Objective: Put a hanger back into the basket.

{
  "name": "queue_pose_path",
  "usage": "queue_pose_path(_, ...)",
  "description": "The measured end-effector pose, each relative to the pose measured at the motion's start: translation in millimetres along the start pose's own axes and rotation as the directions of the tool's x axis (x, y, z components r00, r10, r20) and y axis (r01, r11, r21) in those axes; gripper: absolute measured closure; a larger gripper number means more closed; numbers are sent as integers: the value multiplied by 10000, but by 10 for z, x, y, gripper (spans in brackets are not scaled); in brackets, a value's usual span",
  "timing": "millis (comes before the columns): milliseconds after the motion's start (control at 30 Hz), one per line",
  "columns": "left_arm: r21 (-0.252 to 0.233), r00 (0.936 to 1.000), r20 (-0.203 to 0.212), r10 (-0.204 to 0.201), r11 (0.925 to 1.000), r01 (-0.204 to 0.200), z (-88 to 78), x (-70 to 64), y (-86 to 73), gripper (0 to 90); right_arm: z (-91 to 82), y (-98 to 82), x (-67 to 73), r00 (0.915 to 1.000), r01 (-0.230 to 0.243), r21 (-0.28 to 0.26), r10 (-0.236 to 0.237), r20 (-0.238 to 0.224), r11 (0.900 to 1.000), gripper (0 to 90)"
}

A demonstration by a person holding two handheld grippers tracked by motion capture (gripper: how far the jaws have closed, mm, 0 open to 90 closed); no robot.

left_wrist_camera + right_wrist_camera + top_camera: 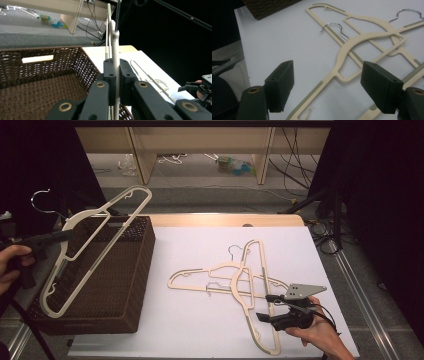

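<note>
Right gripper (327,82) gapes over crossed hangers (362,42) — left gripper (115,75) clamps another.

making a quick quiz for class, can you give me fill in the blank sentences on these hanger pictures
1. The left gripper is shut on a cream plastic hanger held above the brown woven ____.
2. The right gripper has its jaws ____.
3. On the white table lie ____ crossed cream hangers.

Missing words: basket; open; two
</note>
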State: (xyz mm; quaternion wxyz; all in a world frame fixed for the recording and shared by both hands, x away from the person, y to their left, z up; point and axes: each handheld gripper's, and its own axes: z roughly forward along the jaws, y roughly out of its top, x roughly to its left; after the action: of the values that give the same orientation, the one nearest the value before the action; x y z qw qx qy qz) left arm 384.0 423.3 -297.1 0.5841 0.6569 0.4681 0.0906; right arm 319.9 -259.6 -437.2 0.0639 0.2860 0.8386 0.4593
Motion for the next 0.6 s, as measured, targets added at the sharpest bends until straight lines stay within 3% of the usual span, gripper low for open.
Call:
queue_pose_path(400, 457, 9999, -33, -126, 9989, 128, 14, 282, -73, 861, 10, -3, -11, 10000, 68, 15, -68, 33, 10000, 280)
queue_pose_path(600, 676, 9993, -49, -371, 9970, 374, 22, 436, -197, 860, -2, -1, -8, 10000, -1, -15, 1, -11, 10000, 280)
